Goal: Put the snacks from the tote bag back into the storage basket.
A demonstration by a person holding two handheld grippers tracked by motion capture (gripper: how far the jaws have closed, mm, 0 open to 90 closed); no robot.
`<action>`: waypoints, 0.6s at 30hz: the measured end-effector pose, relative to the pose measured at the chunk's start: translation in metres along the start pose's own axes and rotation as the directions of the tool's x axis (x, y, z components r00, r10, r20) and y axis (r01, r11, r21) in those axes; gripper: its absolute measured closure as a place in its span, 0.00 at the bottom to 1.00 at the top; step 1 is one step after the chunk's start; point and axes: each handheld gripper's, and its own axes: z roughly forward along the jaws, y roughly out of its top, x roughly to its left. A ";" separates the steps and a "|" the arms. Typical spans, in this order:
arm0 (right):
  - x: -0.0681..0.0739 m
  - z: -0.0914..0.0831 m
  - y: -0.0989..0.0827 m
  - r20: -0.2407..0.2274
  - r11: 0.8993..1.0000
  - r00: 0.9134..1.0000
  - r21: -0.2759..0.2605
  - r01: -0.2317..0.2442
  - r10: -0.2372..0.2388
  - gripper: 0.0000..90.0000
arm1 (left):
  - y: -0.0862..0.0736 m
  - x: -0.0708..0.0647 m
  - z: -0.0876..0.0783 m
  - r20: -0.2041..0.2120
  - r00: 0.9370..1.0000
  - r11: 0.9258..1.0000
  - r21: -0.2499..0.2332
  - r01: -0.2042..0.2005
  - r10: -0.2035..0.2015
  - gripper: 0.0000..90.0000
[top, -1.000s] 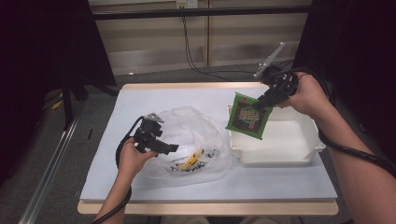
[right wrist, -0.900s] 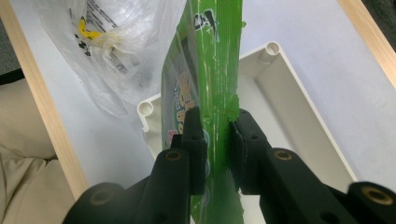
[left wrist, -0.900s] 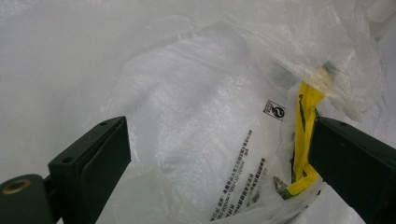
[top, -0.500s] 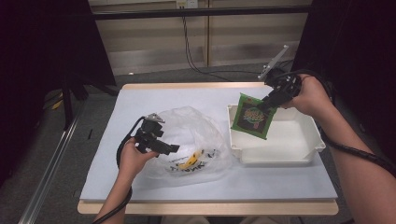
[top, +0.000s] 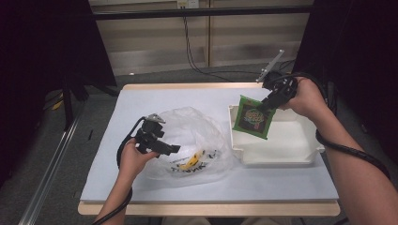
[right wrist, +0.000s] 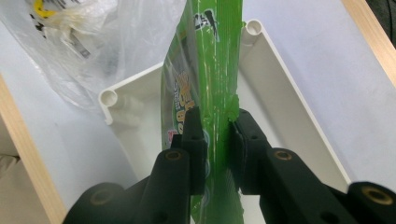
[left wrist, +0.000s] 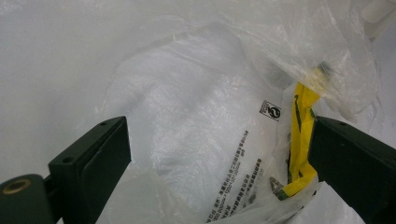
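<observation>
The right tool (top: 268, 104) is clamped on a green snack packet (top: 253, 118) hanging over the white tray (top: 286, 152). The left tool (left wrist: 219, 154), jaws apart, straddles the clear plastic bag (top: 187, 140) on the surface (top: 141, 101).

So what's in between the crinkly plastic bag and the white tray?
Almost nothing. In the high view the plastic bag reaches nearly to the white tray, with only a thin strip of bare table between them. The green packet hangs above the tray's near-bag end.

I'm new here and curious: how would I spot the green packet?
Find the white tray on the table's right side. Hanging over its left end, pinched by the right gripper, is the green packet, the scene's one bright green thing, unlike the clear plastic bag beside it.
</observation>
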 end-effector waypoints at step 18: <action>-0.009 0.021 -0.004 0.013 1.000 1.000 0.015 0.022 -0.022 0.86 | 0.000 0.000 0.001 -0.012 1.000 1.000 -0.010 0.008 -0.008 0.06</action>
